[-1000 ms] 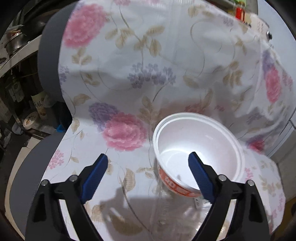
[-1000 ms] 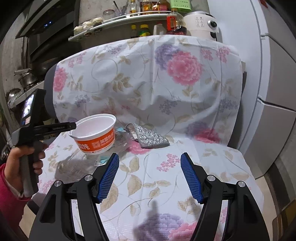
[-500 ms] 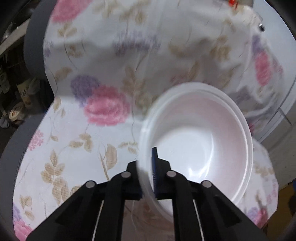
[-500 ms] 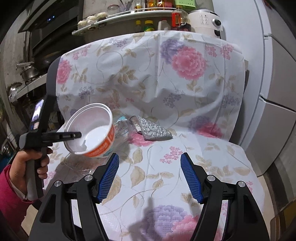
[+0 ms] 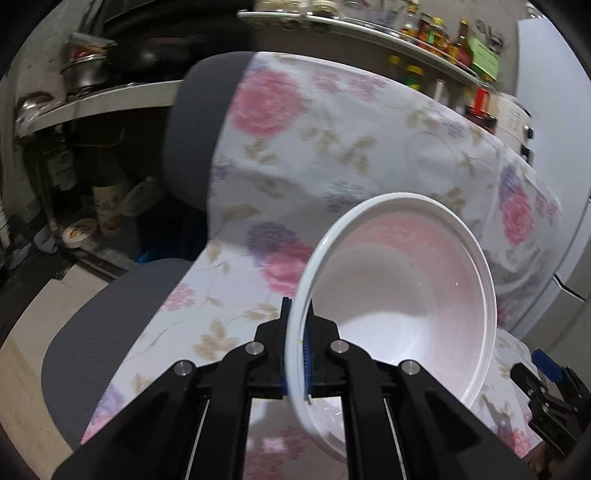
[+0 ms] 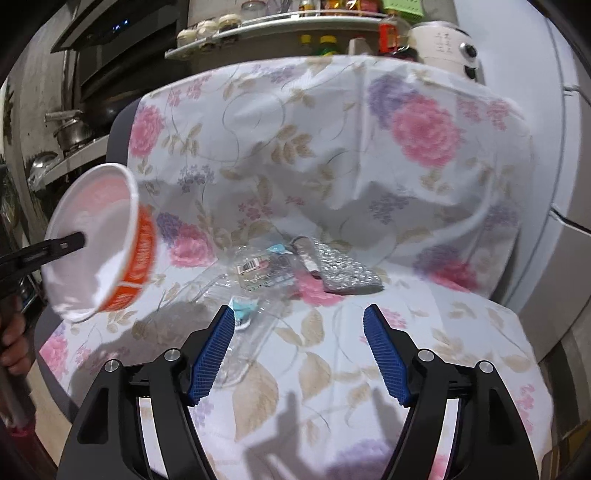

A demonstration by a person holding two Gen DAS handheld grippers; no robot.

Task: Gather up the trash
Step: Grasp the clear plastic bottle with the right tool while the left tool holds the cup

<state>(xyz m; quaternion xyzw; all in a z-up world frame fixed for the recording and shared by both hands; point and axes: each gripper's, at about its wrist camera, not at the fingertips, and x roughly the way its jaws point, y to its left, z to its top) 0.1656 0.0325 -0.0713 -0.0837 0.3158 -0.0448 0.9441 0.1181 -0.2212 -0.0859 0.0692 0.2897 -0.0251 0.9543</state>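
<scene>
A grey mesh office chair [image 5: 122, 317] is draped over seat and backrest with a white cloth printed with pink and purple flowers and tan leaves [image 6: 332, 155]; it is seen ahead of and beneath both claws. Behind the chair back, a cluttered shelf of bottles and jars [image 6: 295, 22] is visible, and a white appliance cabinet [image 6: 565, 184] stands to the right of the right claw's view.

An empty white disposable noodle bowl with an orange printed band [image 6: 99, 240] is held tilted, clear of the seat, its rim pinched between the closed blue pads of the left gripper [image 5: 297, 347]; one finger lies inside the bowl and one outside. In the right wrist view this bowl hangs to the far left of the right claw, above the left edge of the seat. Part of a hand [image 6: 14, 339] is seen below it, on the tool's handle.

A crushed clear plastic bottle with a barcode label [image 6: 255, 280] lies on the seat directly ahead of the right gripper [image 6: 299, 350], its near end just beside the left pad. The right gripper's jaws are spread wide with nothing between them.

A small silver crinkled foil wrapper [image 6: 343, 269] lies beyond the bottle, touching it, ahead of the claw and slightly to its right.
</scene>
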